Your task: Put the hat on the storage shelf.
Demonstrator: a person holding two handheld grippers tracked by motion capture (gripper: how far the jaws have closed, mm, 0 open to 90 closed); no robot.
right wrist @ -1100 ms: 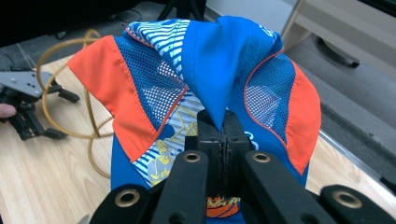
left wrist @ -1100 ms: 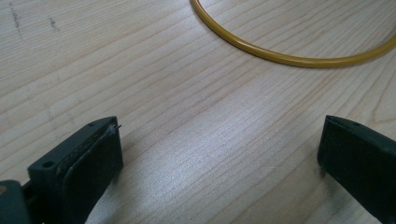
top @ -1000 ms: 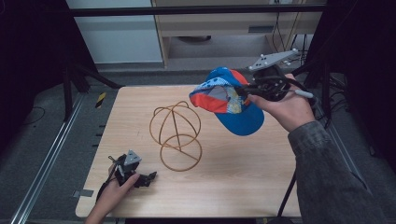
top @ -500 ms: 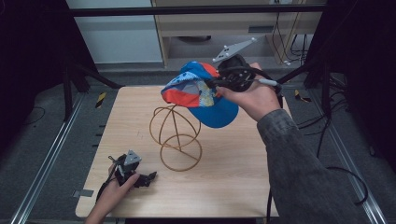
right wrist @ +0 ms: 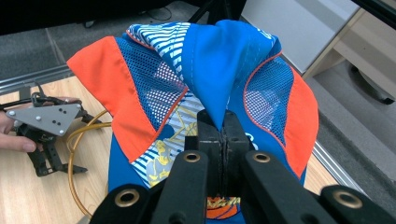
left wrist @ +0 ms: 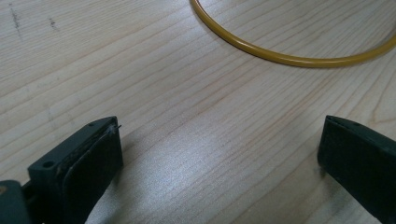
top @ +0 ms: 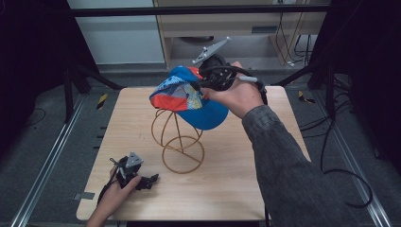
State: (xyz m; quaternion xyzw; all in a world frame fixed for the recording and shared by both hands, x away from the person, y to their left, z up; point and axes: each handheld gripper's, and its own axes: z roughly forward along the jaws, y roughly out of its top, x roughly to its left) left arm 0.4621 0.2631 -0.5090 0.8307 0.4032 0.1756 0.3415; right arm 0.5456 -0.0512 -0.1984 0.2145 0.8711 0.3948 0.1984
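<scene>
We held the cap (top: 188, 97) in the air over the wire stand (top: 177, 142), the right tongs (right wrist: 223, 122) pinched shut on a fold of its blue cloth. The crown hung just above the stand's top loops. To seat it well, we judged the cap should come down centred, its open underside facing the loops, before the grip let go. The left tongs (left wrist: 219, 154) rested wide open on the wooden surface (top: 236, 156) near the stand's base ring (left wrist: 289, 56), holding nothing. Nothing lay between cap and stand; the light wire frame might tip if nudged sideways.
</scene>
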